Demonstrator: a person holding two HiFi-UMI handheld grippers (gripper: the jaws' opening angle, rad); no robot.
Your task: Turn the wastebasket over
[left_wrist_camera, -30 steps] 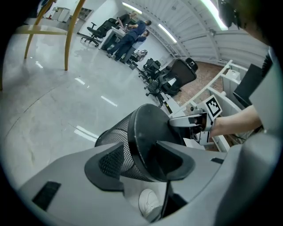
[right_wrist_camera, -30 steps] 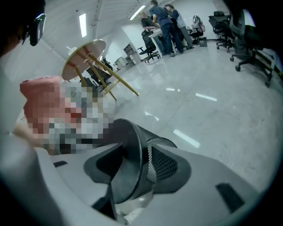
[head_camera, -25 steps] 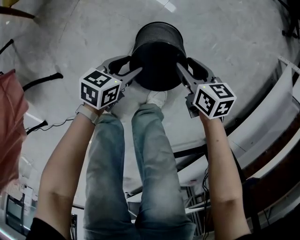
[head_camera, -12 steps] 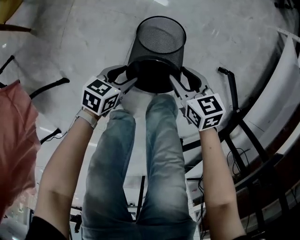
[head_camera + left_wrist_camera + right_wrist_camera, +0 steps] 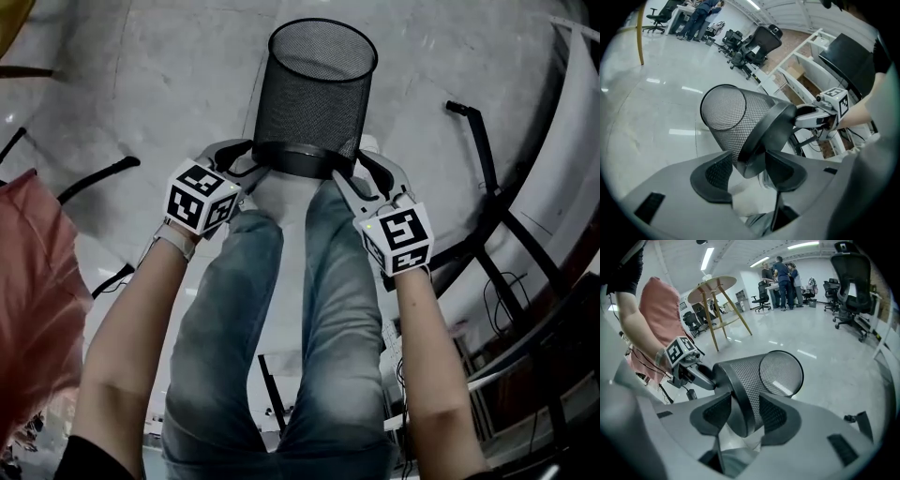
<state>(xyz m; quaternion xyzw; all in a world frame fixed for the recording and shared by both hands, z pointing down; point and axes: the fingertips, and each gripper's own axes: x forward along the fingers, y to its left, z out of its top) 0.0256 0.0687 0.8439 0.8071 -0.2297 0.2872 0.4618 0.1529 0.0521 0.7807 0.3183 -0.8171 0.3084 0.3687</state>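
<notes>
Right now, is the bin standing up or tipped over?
Tipped. The wastebasket slants, held at its rim by the left gripper and right gripper, mesh bottom pointing away.

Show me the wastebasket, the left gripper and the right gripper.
wastebasket (image 5: 314,103): head view, mesh side wall.
left gripper (image 5: 251,159): head view, midway between its fingertips.
right gripper (image 5: 349,167): head view, midway between its fingertips.

My left gripper has its jaws closed on the solid rim band of the black mesh wastebasket. The wastebasket lies tilted, with its base toward 11 o'clock. At 2 o'clock, the right gripper meets the far rim. Office chairs stand at 12 o'clock.
</notes>
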